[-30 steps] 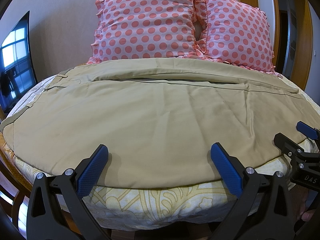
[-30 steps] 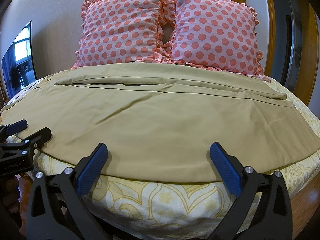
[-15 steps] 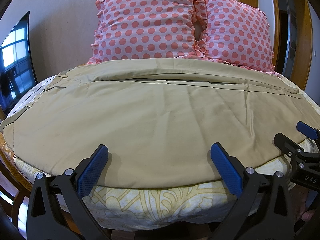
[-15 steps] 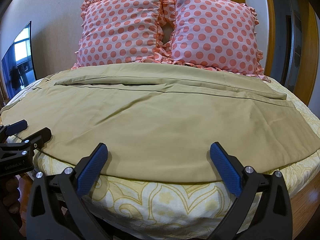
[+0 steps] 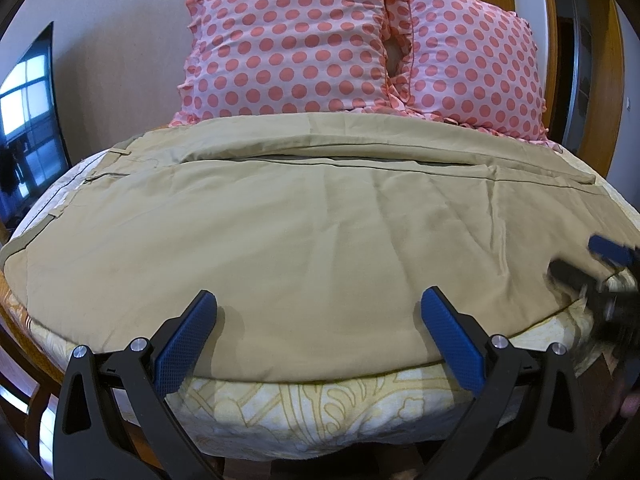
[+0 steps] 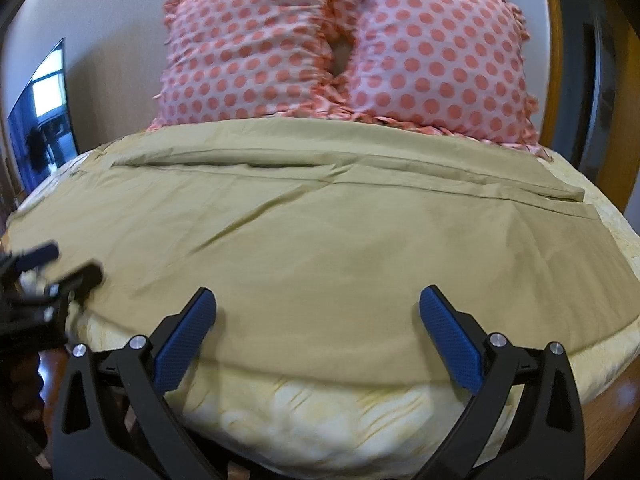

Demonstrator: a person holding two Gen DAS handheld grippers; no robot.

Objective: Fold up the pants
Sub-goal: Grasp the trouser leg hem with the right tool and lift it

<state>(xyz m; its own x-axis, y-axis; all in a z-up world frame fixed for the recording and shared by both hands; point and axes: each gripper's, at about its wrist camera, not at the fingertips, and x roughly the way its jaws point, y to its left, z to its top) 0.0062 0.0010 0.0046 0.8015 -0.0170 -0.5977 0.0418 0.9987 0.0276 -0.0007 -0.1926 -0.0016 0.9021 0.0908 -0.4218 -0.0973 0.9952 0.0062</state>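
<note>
Tan pants (image 5: 304,216) lie spread flat across the bed, waistband at the left, leg ends at the right; they also show in the right wrist view (image 6: 320,236). My left gripper (image 5: 320,316) is open and empty, its blue pads over the near edge of the pants. My right gripper (image 6: 318,316) is open and empty, also over the near edge. The right gripper shows blurred at the right of the left wrist view (image 5: 588,260). The left gripper shows blurred at the left of the right wrist view (image 6: 60,264).
Two pink polka-dot pillows (image 5: 296,36) (image 6: 432,60) stand against the wall behind the pants. The bed has a yellow patterned cover (image 5: 320,404) and a wooden frame (image 5: 16,304). A dark TV screen (image 5: 24,120) stands at the left.
Both grippers have moved forward over the near edge of the pants, the right one faster, and they stay open. The pants have not moved.
</note>
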